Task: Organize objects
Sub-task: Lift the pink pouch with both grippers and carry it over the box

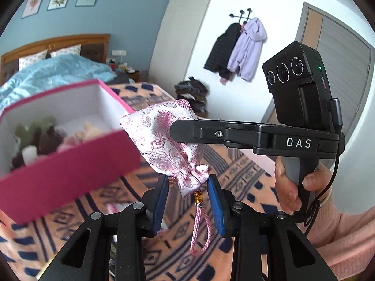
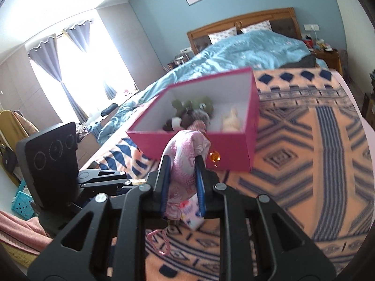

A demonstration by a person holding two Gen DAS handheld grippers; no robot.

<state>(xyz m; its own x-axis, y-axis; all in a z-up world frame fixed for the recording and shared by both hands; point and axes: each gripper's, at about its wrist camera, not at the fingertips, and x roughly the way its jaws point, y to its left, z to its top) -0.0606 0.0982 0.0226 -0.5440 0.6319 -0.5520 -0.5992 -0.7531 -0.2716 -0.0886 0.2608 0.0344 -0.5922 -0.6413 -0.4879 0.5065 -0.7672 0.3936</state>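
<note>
Between right gripper (image 2: 181,164) fingers: silk pouch (image 2: 182,164) | pink box (image 2: 229,142) beyond

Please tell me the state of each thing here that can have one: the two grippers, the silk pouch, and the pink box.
Left gripper: open, pads either side of the pouch neck, not clamping.
Right gripper: shut on the pouch.
Pouch: drawstring neck gathered closed, held in the air, cord loop hanging down.
Pink box: open, no lid on it, small toys inside, resting on the patterned blanket.
</note>
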